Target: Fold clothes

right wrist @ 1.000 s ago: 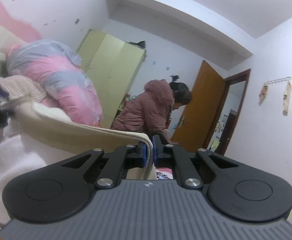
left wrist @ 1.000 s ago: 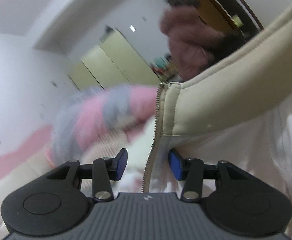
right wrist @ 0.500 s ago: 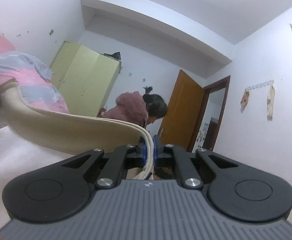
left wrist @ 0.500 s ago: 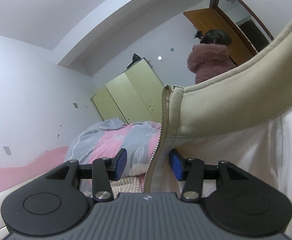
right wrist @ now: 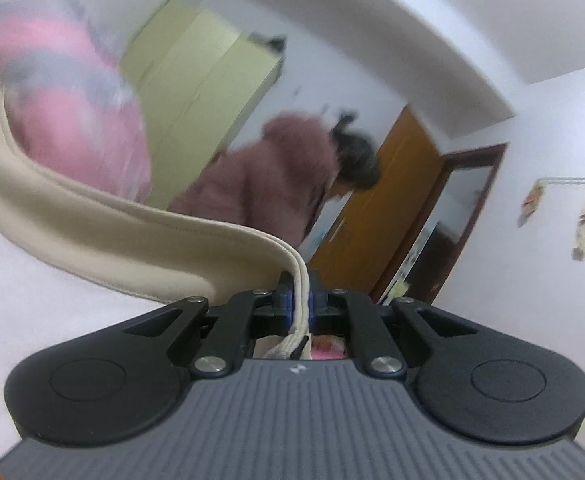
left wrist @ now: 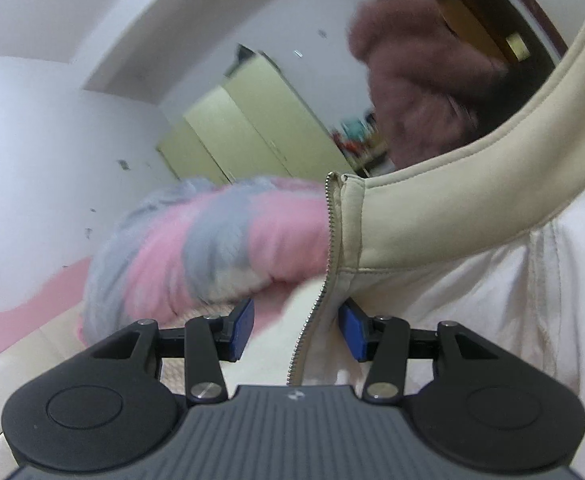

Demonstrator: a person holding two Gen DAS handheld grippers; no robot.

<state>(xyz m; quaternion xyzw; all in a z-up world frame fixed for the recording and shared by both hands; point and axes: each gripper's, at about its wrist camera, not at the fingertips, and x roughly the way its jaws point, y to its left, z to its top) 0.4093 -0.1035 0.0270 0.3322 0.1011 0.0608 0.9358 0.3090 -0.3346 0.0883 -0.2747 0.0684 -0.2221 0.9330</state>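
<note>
The right gripper (right wrist: 300,306) is pinching the cream jacket's (left wrist: 472,280) collar band (right wrist: 140,252) between closed fingers; the left gripper (left wrist: 295,328) is hanging open around its zipper (left wrist: 318,292).

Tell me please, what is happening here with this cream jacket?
A person holds a pair of tongs in each hand and lifts a cream zip jacket to fold it. The right tongs are shut on the jacket's collar band. The left tongs are open, with the zipper edge hanging between the blue pads, not clamped. Behind, another person in a mauve coat stands near the door. Both views are blurred.
</note>
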